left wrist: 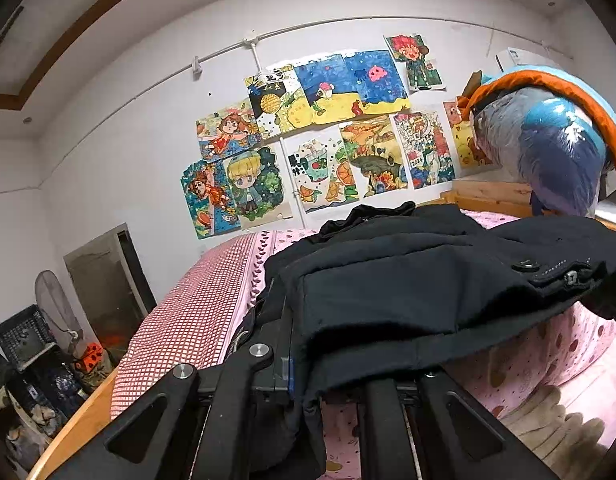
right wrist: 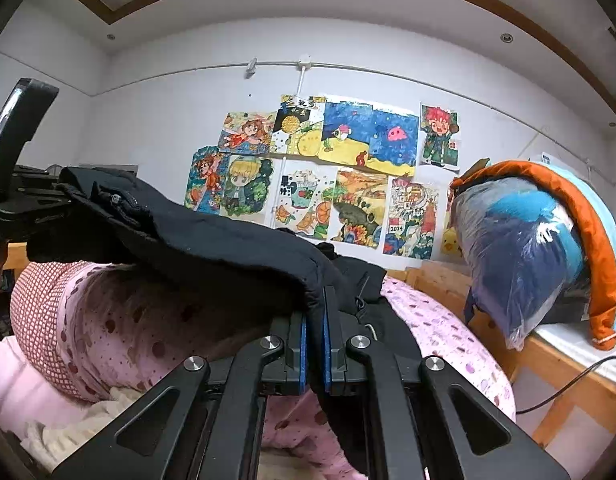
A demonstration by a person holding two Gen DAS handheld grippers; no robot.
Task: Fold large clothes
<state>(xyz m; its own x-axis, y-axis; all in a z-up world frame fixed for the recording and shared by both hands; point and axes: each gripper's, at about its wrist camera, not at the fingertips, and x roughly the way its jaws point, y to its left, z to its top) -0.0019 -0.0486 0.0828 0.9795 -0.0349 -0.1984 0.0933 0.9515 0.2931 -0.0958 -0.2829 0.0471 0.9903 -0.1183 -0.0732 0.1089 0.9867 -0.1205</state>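
Both cameras sit low at the bed's near side, each looking forward along its own gripper fingers toward the far wall of drawings (left wrist: 320, 136). The left wrist view is tilted, with the pink bedding (left wrist: 195, 300) close below. The right wrist view is roughly level, very near the black garment (right wrist: 227, 248). Shared area: drawings, bedding, garment, bagged bundle (right wrist: 528, 256). The left gripper (right wrist: 23, 200) apparently appears at the right view's left edge.

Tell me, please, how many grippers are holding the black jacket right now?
2. The left gripper clamps one edge of the black jacket, with its fingers partly covered by cloth. The right gripper pinches another edge between its fingers, above the pink bedding.
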